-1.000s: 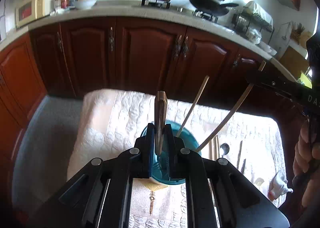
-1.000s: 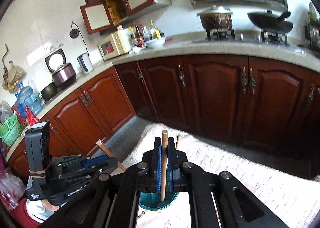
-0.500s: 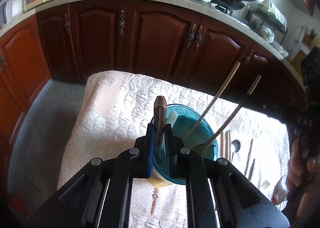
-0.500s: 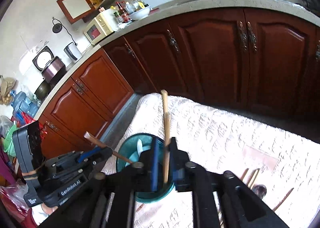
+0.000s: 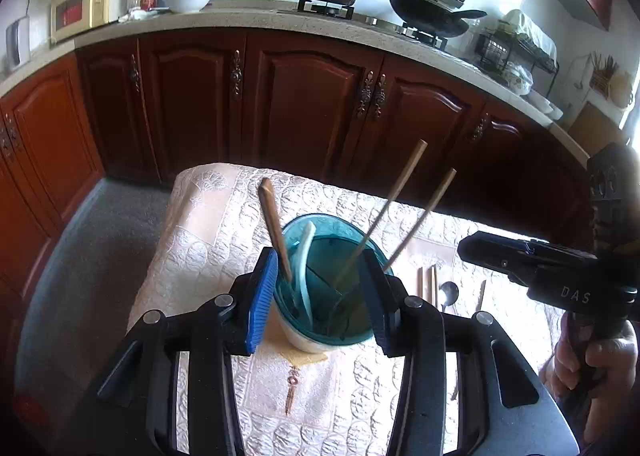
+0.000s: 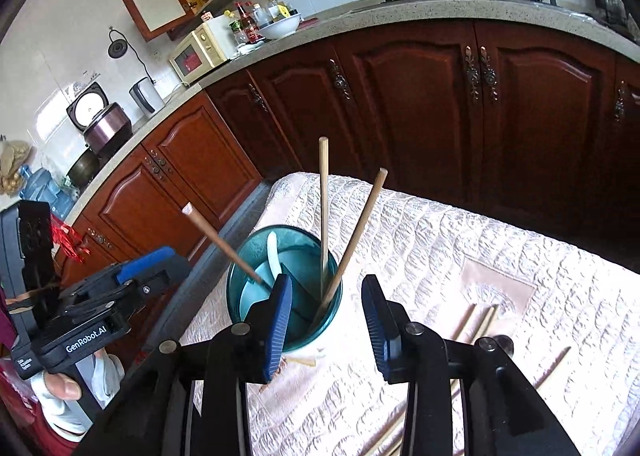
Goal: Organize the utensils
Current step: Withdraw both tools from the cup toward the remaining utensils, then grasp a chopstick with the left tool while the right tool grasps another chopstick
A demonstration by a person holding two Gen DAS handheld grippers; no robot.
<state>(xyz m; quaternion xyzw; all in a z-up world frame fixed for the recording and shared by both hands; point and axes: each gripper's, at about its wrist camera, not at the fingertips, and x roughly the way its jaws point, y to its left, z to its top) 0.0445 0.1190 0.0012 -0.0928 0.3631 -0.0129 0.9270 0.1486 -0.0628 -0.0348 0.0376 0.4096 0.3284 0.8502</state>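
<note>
**Both Grippers Let Go Over Teal Cup, Loose Utensils Waiting to the Right**

Seen from the left: left gripper (image 5: 322, 298) poised just short of the teal cup (image 5: 332, 336), jaws spreading wide to either side of its rim, nothing pressed between the pads. Brown-handled utensil (image 5: 274, 230) standing free inside, leaning toward the cup's left rim, beside a white spoon (image 5: 306, 256). Two wooden chopsticks (image 5: 400, 207) upright in the cup's right half, tips tilted up and to the right.

Further right: right gripper (image 6: 326, 314) also parting, at a moderate gap, empty; left pad overlapping the cup's near rim in its own view, right pad over bare cloth. Cup placed near the left edge of the quilted tablecloth (image 6: 460, 240).

Still to be collected, by the look of it: more chopsticks (image 6: 476, 322) and a metal spoon (image 5: 449, 291) lying flat toward the cloth's right near corner, long axes running roughly away from the cameras, just right of the right gripper and well apart from the left. Right hand (image 5: 588, 360) judged the nearer for that pickup.
</note>
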